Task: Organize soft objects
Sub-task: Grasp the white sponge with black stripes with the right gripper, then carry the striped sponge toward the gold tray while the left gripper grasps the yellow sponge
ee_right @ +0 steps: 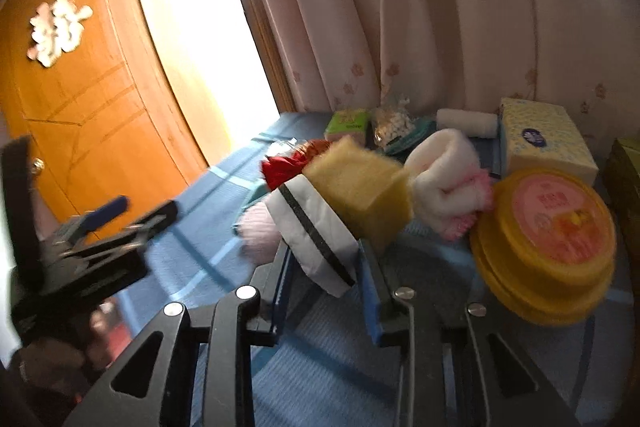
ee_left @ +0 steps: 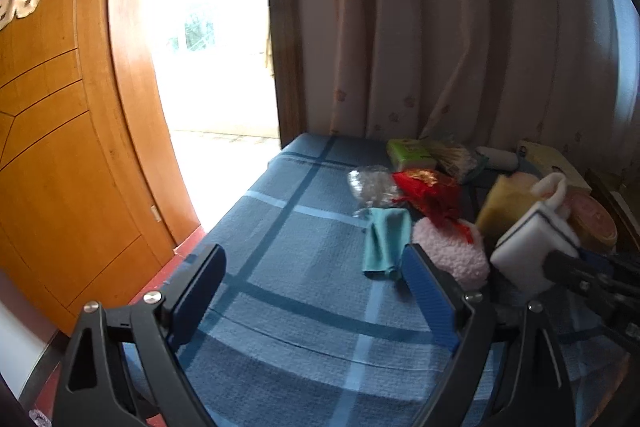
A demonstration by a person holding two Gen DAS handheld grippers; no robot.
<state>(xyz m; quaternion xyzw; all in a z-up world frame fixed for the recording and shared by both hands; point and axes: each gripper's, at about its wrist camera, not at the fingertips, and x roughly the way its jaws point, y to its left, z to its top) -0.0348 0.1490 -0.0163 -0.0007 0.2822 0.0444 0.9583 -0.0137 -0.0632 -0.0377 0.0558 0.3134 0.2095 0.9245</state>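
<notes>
Two pads of the right gripper (ee_right: 324, 291) are seen pinching a white sponge block with a dark stripe (ee_right: 316, 235), held above the blue checked desk cloth (ee_left: 304, 267). Judged light and compressible; best taken across its flat faces, as here, since a corner hold would likely let it twist. Left gripper (ee_left: 316, 291) is spread wide, nothing between its pads. Beyond lie a yellow sponge (ee_right: 360, 187), a pink fluffy pad (ee_left: 452, 251), a teal cloth (ee_left: 384, 243) and a rolled white towel (ee_right: 444, 175)
</notes>
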